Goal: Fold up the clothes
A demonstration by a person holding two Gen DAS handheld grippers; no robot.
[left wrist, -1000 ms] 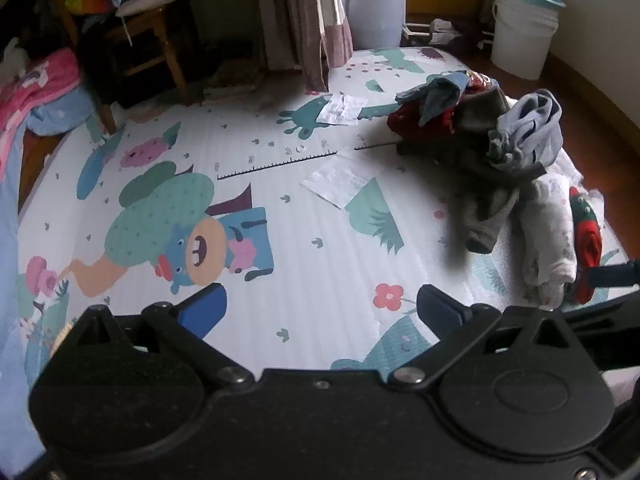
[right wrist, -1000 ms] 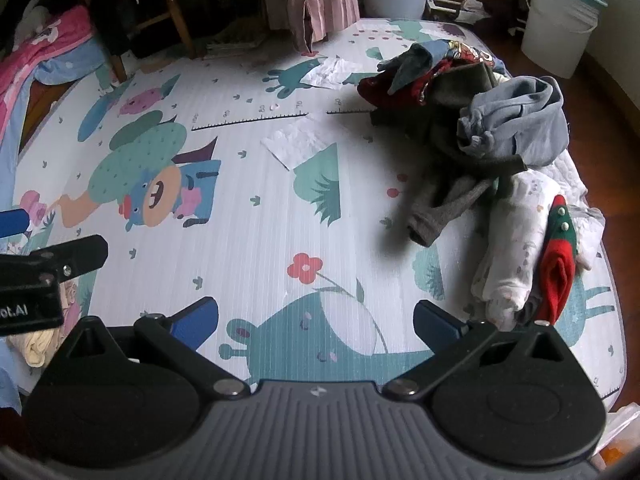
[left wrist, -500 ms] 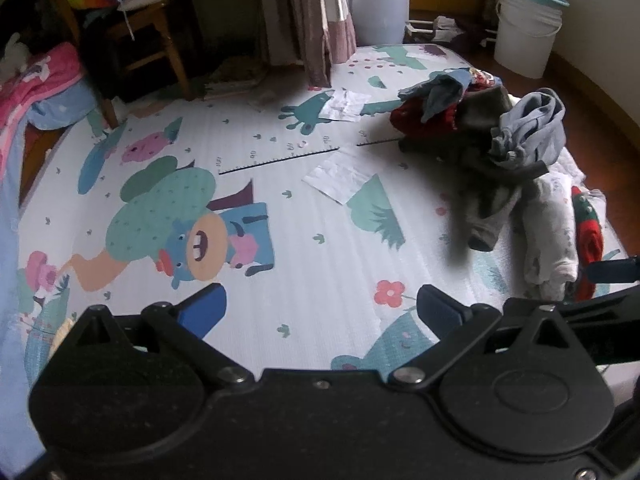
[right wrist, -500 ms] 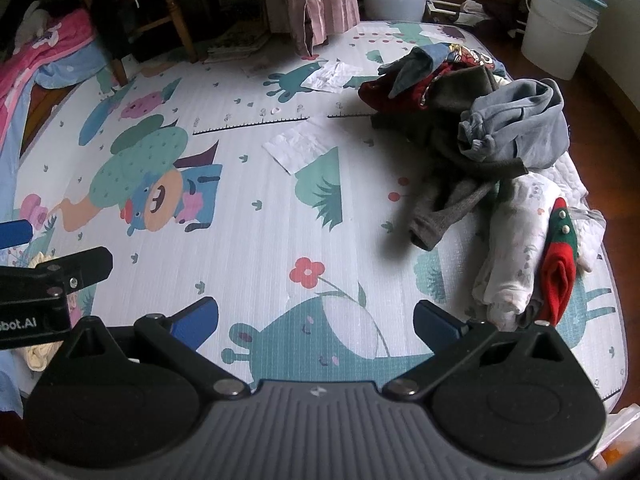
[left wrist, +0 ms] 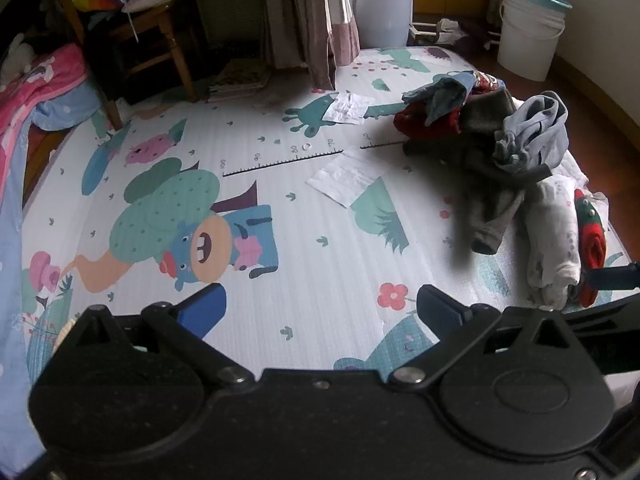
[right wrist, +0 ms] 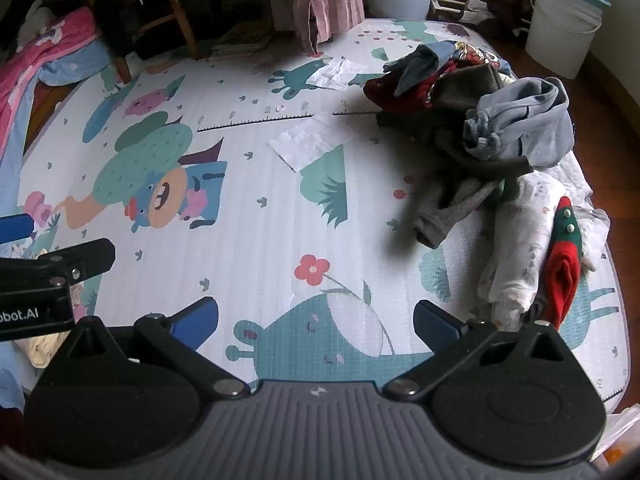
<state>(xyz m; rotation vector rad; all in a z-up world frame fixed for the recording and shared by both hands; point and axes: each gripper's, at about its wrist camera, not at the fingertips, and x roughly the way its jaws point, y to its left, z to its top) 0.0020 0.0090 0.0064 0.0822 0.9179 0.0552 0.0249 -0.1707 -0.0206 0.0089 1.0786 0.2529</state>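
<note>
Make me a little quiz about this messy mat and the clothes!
1. True or false: the left hand-held gripper is shut on a sock.
2. Which item lies on top of the clothes pile? A) grey-blue garment B) yellow towel C) black shoe
3. Fill in: the red and green garment lies beside the ____ patterned one.

Key:
1. False; both it and the right hand-held gripper are open and hold nothing, above the mat.
2. A, the grey-blue garment.
3. White.
</note>
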